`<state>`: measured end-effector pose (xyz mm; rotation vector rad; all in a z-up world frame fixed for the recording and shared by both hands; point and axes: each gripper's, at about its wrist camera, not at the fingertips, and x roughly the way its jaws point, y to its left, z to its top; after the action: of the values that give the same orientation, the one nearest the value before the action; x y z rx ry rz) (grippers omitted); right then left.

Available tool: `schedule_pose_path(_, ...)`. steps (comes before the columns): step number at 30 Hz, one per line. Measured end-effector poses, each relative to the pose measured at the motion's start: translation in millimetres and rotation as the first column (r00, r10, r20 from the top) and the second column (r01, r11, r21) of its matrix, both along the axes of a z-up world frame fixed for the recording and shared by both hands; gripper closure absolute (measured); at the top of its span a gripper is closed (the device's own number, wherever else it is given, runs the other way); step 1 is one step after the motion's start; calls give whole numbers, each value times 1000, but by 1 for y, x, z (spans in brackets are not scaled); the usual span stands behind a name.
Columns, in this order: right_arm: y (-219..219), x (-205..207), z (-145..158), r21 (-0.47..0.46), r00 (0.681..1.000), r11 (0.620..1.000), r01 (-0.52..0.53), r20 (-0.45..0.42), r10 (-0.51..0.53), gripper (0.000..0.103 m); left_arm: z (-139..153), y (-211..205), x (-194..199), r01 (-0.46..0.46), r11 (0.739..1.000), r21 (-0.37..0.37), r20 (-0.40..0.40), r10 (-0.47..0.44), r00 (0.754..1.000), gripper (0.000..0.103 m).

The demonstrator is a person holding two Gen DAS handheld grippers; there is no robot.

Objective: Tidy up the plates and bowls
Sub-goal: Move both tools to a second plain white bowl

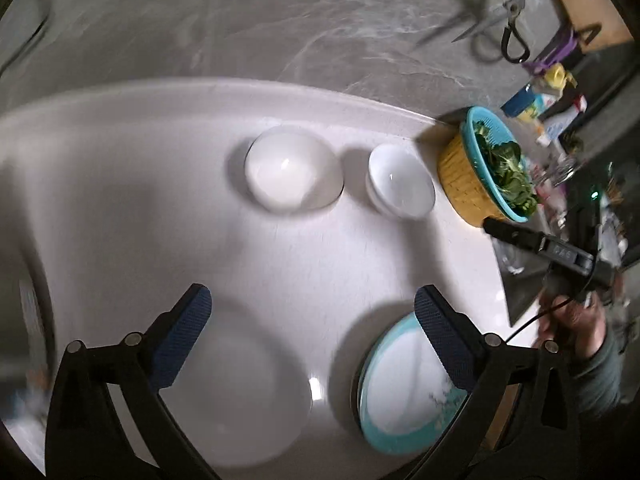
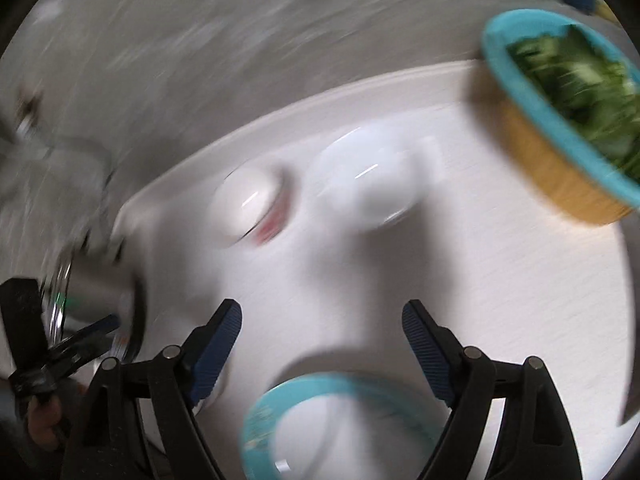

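My left gripper [image 1: 312, 294] hangs open above the white counter [image 1: 304, 256], with nothing between its blue pads. Under it lie a white plate [image 1: 240, 392] and, to its right, a teal-rimmed plate [image 1: 400, 396]. Farther back stand a white bowl inside a clear glass bowl [image 1: 294, 174] and a stack of white bowls [image 1: 400, 186]. The right wrist view is blurred. In it my right gripper [image 2: 322, 308] is open and empty over the teal-rimmed plate [image 2: 340, 420], with the white bowls [image 2: 368, 184] and the bowl in glass [image 2: 244, 204] beyond.
A yellow basket with a teal strainer of green leaves [image 1: 492, 168] stands at the counter's right end. Scissors [image 1: 516, 20] hang on the grey marbled wall. Bottles and packets [image 1: 536, 104] crowd the far right. A hand [image 1: 572, 328] holds the other gripper there.
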<state>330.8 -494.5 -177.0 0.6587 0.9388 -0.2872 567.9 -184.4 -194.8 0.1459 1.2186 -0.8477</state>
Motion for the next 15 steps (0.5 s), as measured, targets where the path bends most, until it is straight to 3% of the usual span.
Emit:
schedule_pose_path(5, -49, 29, 6, -63, 998, 998, -9, -56, 6, 19, 24, -106, 48, 119, 986, 119, 123, -134, 983, 0)
schedule_pose_path(7, -59, 43, 1, -66, 997, 998, -17, -71, 13, 19, 21, -143, 63, 166, 975, 147, 123, -185, 975, 0)
schedule_pose_path(11, -61, 70, -19, -60, 992, 997, -55, -113, 48, 19, -6, -208, 86, 228, 947, 225, 111, -257, 960, 2)
schedule_pose_path(15, -64, 77, -40, -30, 988, 998, -54, -144, 49, 19, -41, -241, 89, 306, 907, 291, 66, -338, 939, 2)
